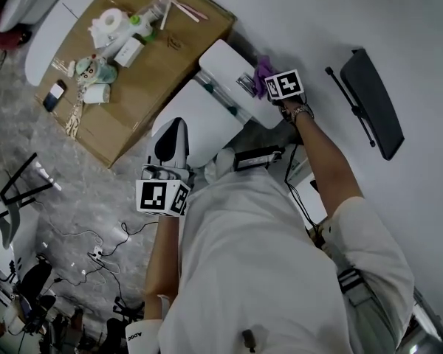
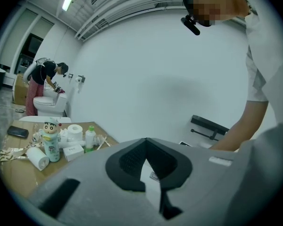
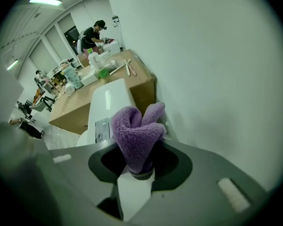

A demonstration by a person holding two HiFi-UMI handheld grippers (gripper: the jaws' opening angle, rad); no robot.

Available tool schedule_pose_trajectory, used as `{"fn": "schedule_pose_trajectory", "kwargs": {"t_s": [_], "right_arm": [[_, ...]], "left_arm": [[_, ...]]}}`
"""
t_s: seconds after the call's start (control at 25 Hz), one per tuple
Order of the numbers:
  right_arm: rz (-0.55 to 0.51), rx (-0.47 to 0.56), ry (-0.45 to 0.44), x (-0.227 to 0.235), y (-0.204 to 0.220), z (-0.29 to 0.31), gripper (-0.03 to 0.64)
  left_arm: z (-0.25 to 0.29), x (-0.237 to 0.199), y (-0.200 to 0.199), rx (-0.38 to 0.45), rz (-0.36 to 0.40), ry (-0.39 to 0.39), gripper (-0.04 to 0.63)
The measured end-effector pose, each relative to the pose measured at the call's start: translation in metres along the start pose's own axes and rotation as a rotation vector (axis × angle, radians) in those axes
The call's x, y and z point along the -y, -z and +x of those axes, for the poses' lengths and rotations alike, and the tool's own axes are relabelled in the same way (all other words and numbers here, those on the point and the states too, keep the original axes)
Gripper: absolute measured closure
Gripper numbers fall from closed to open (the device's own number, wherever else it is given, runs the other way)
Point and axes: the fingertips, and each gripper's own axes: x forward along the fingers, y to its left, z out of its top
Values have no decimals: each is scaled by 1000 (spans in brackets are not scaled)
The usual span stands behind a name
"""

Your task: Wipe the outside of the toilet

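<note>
Right tongs [image 3: 139, 171] clamp a purple cloth [image 3: 137, 135] just over the toilet tank [image 1: 225, 68]. Left tongs [image 2: 148, 147] look pinched together and empty, I think, hanging over the front of the lid [image 1: 207, 124].

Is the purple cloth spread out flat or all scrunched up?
Scrunched up. The purple cloth bulges in soft folds out of the right gripper, whose jaws are shut on it.
</note>
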Motion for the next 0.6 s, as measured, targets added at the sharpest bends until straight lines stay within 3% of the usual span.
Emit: {"fn": "schedule_pose_trajectory", "kwargs": {"t_s": [0.6], "right_arm": [[-138,-21,-76,-37,-83,42,485]], "left_arm": [[-3,-31,-3,27,-35,-131,591]]}}
